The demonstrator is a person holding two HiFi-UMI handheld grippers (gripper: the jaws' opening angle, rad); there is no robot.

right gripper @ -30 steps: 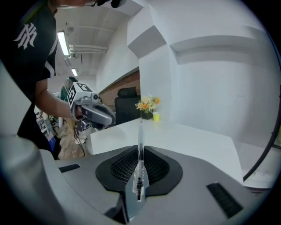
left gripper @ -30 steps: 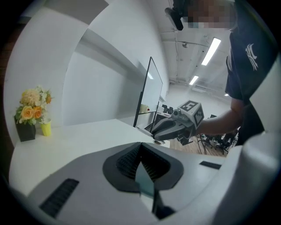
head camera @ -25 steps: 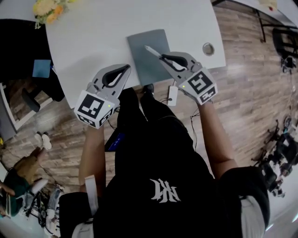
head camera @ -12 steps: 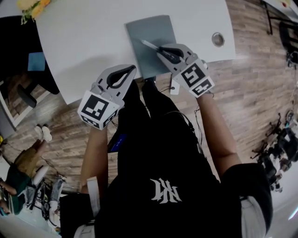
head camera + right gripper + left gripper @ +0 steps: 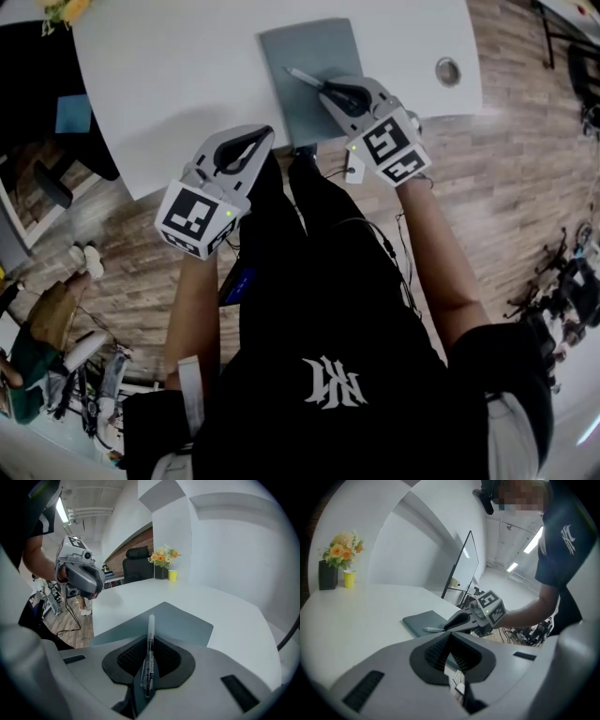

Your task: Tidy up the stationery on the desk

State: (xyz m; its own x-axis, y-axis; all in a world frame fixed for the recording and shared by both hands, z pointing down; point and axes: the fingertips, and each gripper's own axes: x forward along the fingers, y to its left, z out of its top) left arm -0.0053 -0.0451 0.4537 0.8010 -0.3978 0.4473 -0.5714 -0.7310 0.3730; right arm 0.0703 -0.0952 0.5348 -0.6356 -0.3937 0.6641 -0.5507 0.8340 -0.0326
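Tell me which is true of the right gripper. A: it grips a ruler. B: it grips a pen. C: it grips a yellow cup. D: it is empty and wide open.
B: the right gripper is shut on a pen that points out over the grey pad.

Left claw (image 5: 263, 137) closed, right claw (image 5: 325, 87) gripping, both tilted down.

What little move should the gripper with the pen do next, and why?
Probably lower the right gripper a little and lay the pen on the grey notebook. Its jaws are shut on the pen, whose tip points out over the notebook on the white desk, so that looks like the nearest tidy spot.
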